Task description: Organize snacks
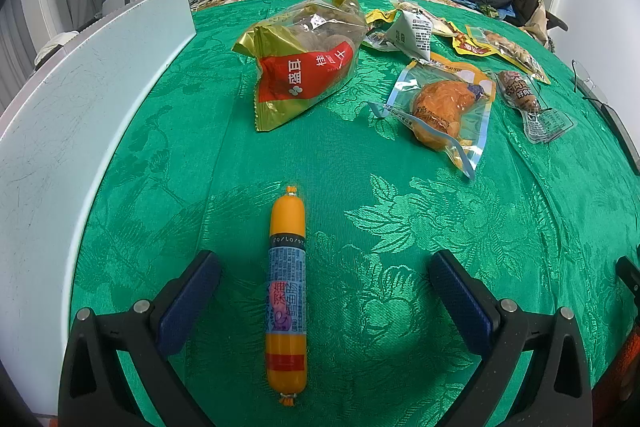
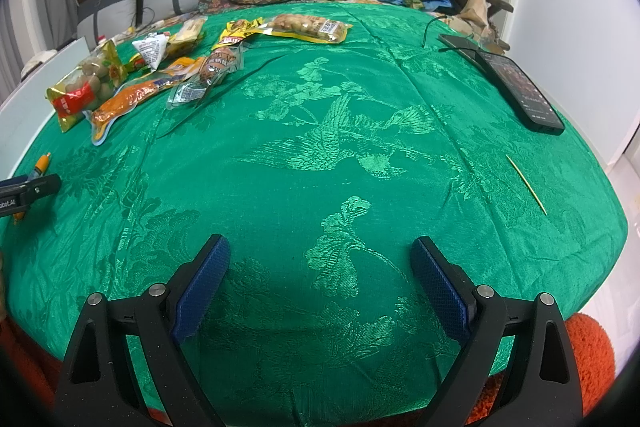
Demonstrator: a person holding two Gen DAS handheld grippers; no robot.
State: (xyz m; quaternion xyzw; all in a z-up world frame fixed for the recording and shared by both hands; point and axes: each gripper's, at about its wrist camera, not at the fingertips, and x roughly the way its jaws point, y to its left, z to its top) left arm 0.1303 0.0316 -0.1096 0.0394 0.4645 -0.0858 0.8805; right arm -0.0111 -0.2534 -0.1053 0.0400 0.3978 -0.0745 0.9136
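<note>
An orange sausage stick [image 1: 287, 291] with a blue label lies on the green tablecloth [image 1: 400, 227], between the open fingers of my left gripper [image 1: 324, 263], nearer the left finger and touching neither. Further off lie a gold and red bag of round snacks [image 1: 304, 67], a clear pack with an orange chicken piece [image 1: 444, 107], a small sausage pack [image 1: 528, 95] and several other packets [image 1: 416, 31]. My right gripper [image 2: 320, 255] is open and empty over bare cloth. From there the snacks [image 2: 160, 67] lie at the far left, and the left gripper [image 2: 28, 193] shows at the left edge.
A white board [image 1: 80, 115] stands along the table's left side. A black phone [image 2: 516, 83] and a second dark device [image 2: 460, 43] lie at the right. A thin wooden stick [image 2: 526, 185] lies near the right edge. A sofa with clothes stands behind the table.
</note>
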